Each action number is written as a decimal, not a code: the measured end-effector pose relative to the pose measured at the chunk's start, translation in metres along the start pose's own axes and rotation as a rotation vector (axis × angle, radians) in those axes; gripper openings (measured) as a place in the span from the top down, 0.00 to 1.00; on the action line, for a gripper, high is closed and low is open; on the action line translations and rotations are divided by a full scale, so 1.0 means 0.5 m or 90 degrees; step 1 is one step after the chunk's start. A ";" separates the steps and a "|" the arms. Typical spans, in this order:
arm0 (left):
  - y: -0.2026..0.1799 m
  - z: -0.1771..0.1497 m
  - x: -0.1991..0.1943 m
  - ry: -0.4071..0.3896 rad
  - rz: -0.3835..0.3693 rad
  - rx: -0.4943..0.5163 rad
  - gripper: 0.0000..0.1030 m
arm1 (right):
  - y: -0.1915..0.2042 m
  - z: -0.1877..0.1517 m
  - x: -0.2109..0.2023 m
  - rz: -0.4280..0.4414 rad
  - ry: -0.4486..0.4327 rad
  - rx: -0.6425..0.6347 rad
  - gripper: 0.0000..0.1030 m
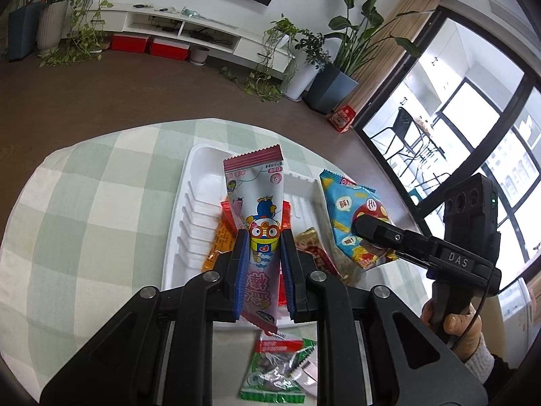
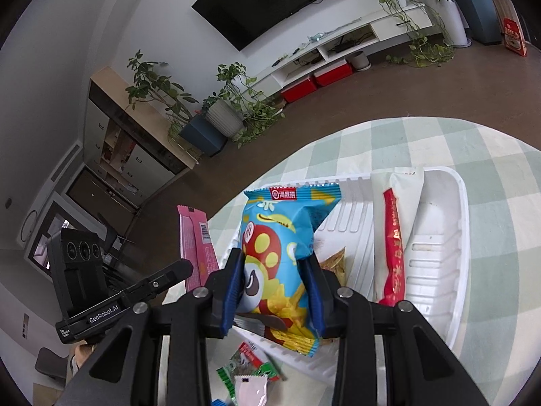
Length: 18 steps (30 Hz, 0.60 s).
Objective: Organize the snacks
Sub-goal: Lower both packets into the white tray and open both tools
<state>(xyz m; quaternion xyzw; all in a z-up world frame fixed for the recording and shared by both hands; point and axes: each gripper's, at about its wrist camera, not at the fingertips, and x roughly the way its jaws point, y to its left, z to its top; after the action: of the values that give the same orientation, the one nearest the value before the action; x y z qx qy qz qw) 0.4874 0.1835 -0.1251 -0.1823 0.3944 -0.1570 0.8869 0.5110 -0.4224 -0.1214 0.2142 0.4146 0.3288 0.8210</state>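
Left wrist view:
- Your left tool (image 1: 263, 237) is clenched on the pink packet (image 1: 258, 216). The blue pads press both long edges.
- The packet's long axis runs straight out along the fingers, crimped end away from you. It hangs over the white tray (image 1: 189, 216), which lies directly ahead and below on the checked bench (image 1: 101, 182).
- The packet is a slim, glossy white-and-pink sachet with a cartoon penguin print. It bends slightly above the grip, so expect it to flop.
- An orange and a red wrapper (image 1: 285, 215) already lie in the tray beneath it. A green packet (image 1: 280, 372) sits on the bench nearer you, outside the tray.
- Your right tool (image 1: 363, 226) comes in from the right, gripping the blue bag (image 1: 351, 213) near the tray's right rim.

Right wrist view:
- Your right tool (image 2: 274, 264) is clamped on the blue bag (image 2: 284, 243), pinching it at mid-height.
- The bag stands upright along the fingers, puffy, with a red mushroom print and a yellow lower half. The grip creases it.
- The tray (image 2: 453, 237) lies ahead and to the right. A long red-and-white packet (image 2: 394, 247) lies lengthwise in it, with open ribbed floor beside that.
- The pink packet (image 2: 196, 243) stands just left of the bag, apart from it. The left tool's tips cannot be made out here.
- Both tools look about equally near the tray. Lower one at a time, I'd judge.
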 end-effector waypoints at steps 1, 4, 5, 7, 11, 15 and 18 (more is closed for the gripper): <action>0.004 0.001 0.008 0.002 0.004 0.001 0.84 | -0.003 0.001 0.007 -0.004 0.002 0.000 0.63; 0.014 0.000 0.028 0.002 0.024 0.004 0.84 | -0.011 0.001 0.024 -0.024 0.006 -0.007 0.63; 0.017 0.000 0.035 0.004 0.028 0.006 0.84 | -0.013 0.001 0.029 -0.032 0.007 -0.009 0.62; 0.023 -0.001 0.045 0.005 0.043 0.004 0.84 | -0.017 0.000 0.037 -0.046 0.009 -0.015 0.62; 0.026 -0.002 0.056 0.001 0.065 0.012 0.83 | -0.018 -0.003 0.043 -0.074 0.012 -0.036 0.51; 0.024 -0.002 0.055 0.000 0.086 0.021 0.82 | -0.007 -0.008 0.030 -0.092 -0.004 -0.059 0.45; 0.017 -0.004 0.046 -0.004 0.088 0.027 0.80 | 0.008 -0.012 0.013 -0.099 -0.019 -0.081 0.45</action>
<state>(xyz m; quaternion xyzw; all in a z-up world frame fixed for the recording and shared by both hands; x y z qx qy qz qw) 0.5018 0.1808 -0.1449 -0.1366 0.4000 -0.1033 0.9004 0.5075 -0.4144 -0.1256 0.1340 0.3959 0.2867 0.8620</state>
